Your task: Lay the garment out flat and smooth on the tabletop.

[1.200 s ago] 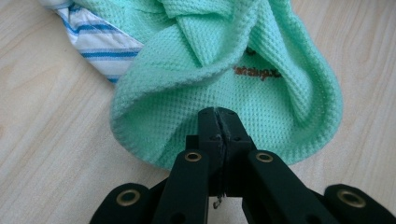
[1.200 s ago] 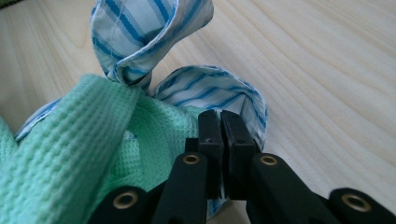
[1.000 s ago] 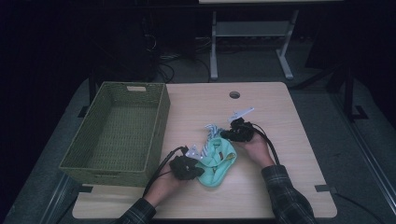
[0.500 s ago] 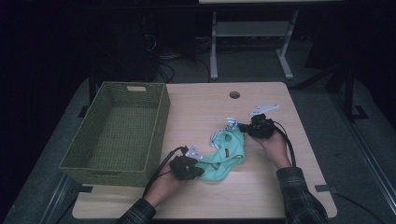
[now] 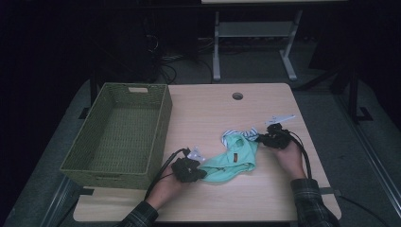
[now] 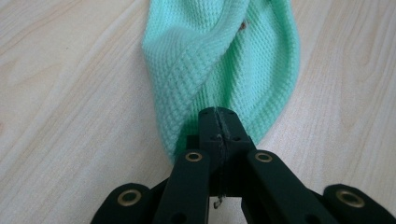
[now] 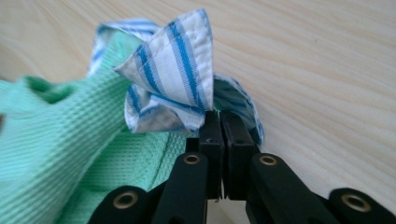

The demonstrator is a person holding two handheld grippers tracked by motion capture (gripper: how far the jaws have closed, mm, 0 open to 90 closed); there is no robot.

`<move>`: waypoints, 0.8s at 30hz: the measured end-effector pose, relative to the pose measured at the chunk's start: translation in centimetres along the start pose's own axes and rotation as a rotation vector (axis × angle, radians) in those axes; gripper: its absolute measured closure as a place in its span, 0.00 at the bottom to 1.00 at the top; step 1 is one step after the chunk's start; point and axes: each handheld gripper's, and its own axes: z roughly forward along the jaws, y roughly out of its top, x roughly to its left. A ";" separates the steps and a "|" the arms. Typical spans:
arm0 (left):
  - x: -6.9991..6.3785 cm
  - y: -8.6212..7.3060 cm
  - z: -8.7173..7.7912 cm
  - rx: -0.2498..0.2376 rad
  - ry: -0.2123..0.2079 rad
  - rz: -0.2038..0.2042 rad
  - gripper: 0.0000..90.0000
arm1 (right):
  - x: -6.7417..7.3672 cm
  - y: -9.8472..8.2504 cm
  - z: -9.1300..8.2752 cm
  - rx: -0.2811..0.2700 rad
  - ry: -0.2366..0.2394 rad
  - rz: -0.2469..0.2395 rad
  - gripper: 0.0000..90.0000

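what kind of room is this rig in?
Probably a lab or workshop, not a home: a lone wooden table on grey carpet, loose cables on the floor behind it, and a metal bench frame in a dark room.

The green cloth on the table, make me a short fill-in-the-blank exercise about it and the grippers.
1. The left gripper is shut on the green ____.
2. The right gripper pinches the edge with blue and white ____.
3. The basket left of the cloth is ____.
4. The cloth lies on the ____ tabletop.

Missing words: cloth; stripes; empty; wooden
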 end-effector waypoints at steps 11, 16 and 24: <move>-0.1 0.1 0.0 0.001 -0.019 -0.013 0.93 | 1.8 -0.1 -3.9 -0.102 0.041 -0.004 0.96; -0.8 0.5 -0.4 -0.030 -0.045 -0.005 0.91 | 4.1 -0.3 -5.0 -0.119 0.091 -0.043 1.00; -1.8 1.7 -2.2 -0.118 -0.051 0.024 0.84 | 7.6 -1.6 -4.6 -0.084 0.167 -0.099 1.00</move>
